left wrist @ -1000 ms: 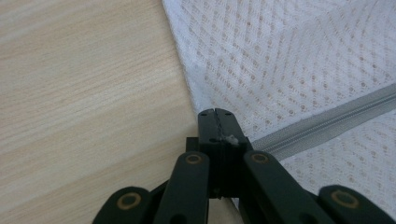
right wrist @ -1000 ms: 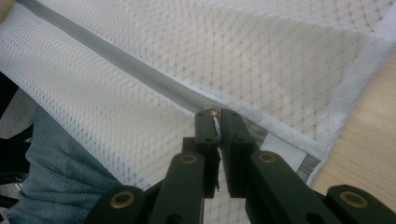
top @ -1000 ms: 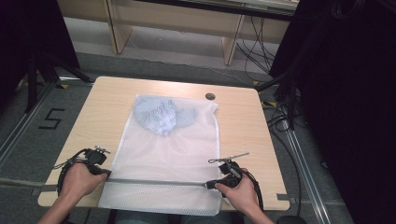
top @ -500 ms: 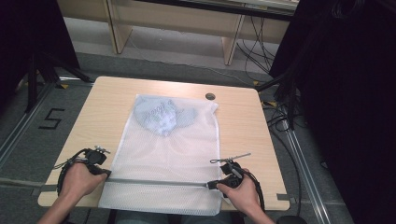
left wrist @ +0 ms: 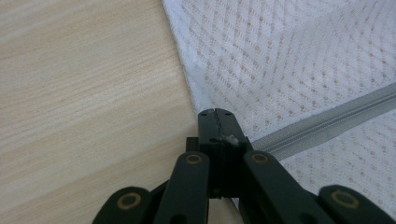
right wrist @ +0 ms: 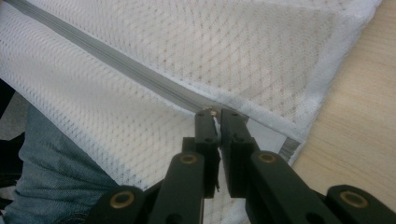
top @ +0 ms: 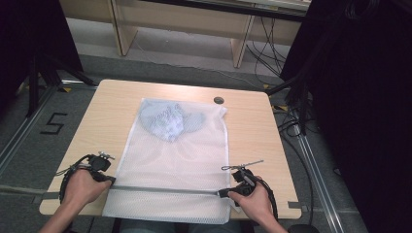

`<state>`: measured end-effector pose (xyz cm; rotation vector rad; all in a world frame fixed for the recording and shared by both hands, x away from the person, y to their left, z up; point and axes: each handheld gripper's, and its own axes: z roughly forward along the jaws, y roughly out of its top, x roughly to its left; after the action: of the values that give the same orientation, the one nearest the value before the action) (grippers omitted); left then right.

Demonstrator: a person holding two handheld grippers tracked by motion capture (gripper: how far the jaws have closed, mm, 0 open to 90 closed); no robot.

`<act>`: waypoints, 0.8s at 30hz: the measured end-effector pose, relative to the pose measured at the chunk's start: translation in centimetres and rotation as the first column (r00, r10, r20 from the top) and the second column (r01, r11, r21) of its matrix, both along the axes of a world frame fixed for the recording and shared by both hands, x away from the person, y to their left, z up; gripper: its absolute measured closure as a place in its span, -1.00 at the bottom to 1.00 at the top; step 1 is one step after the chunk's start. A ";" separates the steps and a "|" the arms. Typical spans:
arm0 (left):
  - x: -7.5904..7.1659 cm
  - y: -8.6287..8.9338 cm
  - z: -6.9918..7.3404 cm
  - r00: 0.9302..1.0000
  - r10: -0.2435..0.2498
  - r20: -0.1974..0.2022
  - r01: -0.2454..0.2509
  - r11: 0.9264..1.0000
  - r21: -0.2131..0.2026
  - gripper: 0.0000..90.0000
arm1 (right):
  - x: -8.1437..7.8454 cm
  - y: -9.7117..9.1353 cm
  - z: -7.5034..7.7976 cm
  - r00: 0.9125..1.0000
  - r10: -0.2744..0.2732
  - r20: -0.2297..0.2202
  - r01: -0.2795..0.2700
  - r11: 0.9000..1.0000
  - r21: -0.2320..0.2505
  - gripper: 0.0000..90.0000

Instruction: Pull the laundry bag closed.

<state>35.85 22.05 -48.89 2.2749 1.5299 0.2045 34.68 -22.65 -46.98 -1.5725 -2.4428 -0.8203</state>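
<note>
From the high view, your mesh bag [top: 172,165] lies flat on the worktop [top: 111,109], its near end hanging over the edge towards you. A blue garment [top: 167,120] sits inside it at the far end. A grey zip [top: 165,189] runs straight across the bag near your edge. Your left gripper [top: 111,180] sits at the zip's left end and your right gripper [top: 222,193] at its right end, with a hand wrapped round each. A small dark disc [top: 218,100] lies on the worktop just beyond the bag's far right corner.

In the left gripper view, your fingers [left wrist: 208,125] are clenched together at the bag's [left wrist: 289,60] side edge, right where the zip [left wrist: 327,119] ends. A bit of white shows at their tip, likely the bag's hem pinched between them, though the spot is too small to be sure.

In the right gripper view, your fingers [right wrist: 233,125] are closed on a small metal piece at the zip's [right wrist: 116,60] end, which looks like the pull tab [right wrist: 213,112]. The bag's [right wrist: 243,51] corner lies just beside them on the worktop [right wrist: 359,135]. Below the hanging mesh you can see your jeans [right wrist: 51,172].
</note>
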 end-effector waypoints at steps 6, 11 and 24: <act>0.0 0.0 0.0 1.000 -0.001 0.000 0.001 1.000 0.002 1.00 | 0.1 -0.6 -0.2 1.000 0.022 0.014 -0.022 0.999 -0.037 0.93; 0.0 0.0 0.0 1.000 -0.002 0.001 0.002 1.000 0.003 1.00 | 0.0 -0.6 -0.1 1.000 -0.027 -0.005 0.026 1.000 -0.003 0.93; 0.0 0.0 0.0 1.000 0.005 -0.003 -0.005 1.000 0.002 1.00 | 0.1 -1.3 -0.3 0.999 -0.038 -0.029 0.038 0.999 0.009 0.93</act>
<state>35.81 22.02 -48.85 2.2740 1.5384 0.2038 34.80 -23.96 -47.31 -1.6209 -2.3925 -0.8089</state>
